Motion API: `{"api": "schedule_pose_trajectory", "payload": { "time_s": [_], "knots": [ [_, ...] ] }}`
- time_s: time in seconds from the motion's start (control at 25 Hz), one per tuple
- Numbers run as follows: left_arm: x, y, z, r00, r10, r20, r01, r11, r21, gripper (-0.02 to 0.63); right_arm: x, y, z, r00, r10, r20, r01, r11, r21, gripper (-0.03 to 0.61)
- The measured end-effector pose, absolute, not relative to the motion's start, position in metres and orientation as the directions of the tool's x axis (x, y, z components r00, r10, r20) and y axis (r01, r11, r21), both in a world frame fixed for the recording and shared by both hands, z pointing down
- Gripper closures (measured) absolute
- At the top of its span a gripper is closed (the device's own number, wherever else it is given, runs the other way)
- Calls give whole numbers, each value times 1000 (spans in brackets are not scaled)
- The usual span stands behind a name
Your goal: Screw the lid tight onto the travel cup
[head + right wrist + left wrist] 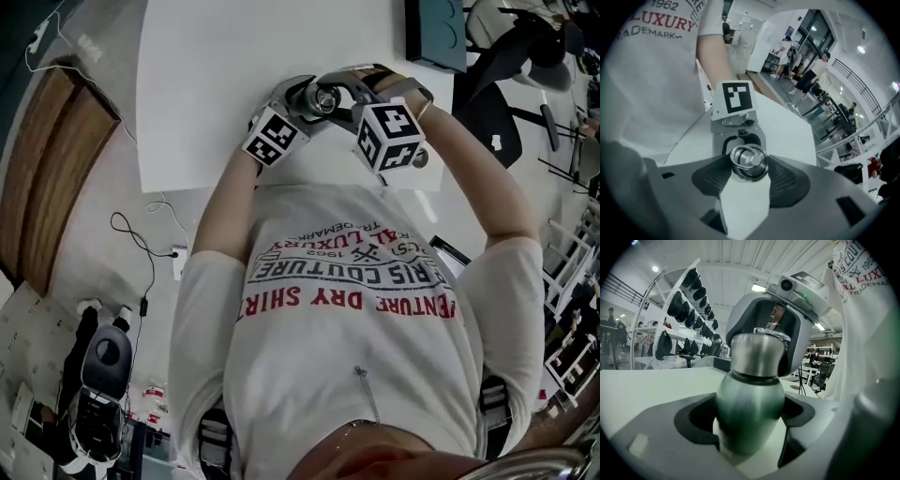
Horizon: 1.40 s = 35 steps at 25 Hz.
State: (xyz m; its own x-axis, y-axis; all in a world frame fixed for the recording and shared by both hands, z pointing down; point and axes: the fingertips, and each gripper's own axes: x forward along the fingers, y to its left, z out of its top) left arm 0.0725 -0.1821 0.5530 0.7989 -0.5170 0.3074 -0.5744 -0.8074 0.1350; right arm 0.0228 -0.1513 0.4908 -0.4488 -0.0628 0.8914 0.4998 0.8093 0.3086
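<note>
Steel covers the whole cup (749,404): a rounded, brushed body with a faint green sheen that narrows to a neck, where a dark seam runs round it. Above the seam sits the lid (758,355), a steel collar, slightly wider at its rim, with a tapered shoulder on top. Seen from above in the right gripper view, the lid's top is a round recess with a raised ring and a small shiny knob at its centre.

The left gripper (750,420) grips the cup's body from the side, its dark pads pressed against both flanks of the round part. The right gripper (747,165) comes down steeply onto the top and clamps the lid, one ribbed pad on each side of the collar, with its jaws set fairly wide to take it.

The cup stands roughly upright between the two grippers, over the near edge of the white table (216,84) and just in front of the person's printed shirt (356,309). In the head view only its shiny top shows, framed by the two marker cubes. Whether its base touches the table cannot be told, since the left gripper's body hides it.
</note>
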Motion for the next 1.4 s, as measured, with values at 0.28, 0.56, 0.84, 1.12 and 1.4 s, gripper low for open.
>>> {"api": "schedule_pose_trajectory", "payload": {
  "time_s": [0.28, 0.56, 0.84, 1.12, 1.4],
  "knots": [
    [72, -181, 551, 800, -515, 307, -573, -808, 137, 210, 20, -159, 489, -380, -201, 903, 156, 948, 276, 334],
    [71, -183, 551, 799, -516, 308, -574, -808, 136, 210, 18, -165, 490, -308, -268, 913, -19, 961, 275, 334],
    [74, -182, 553, 799, -517, 308, -575, -806, 140, 210, 32, -155, 486, -369, -169, 914, 200, 946, 255, 284],
    [81, -179, 550, 796, -520, 310, -577, -806, 131, 210, 44, -151, 471, -354, 56, 934, 529, 835, 150, 285],
    [75, -182, 551, 798, -519, 308, -576, -806, 134, 210, 33, -149, 486, -202, 182, 962, 683, 731, 5, 331]
  ]
}}
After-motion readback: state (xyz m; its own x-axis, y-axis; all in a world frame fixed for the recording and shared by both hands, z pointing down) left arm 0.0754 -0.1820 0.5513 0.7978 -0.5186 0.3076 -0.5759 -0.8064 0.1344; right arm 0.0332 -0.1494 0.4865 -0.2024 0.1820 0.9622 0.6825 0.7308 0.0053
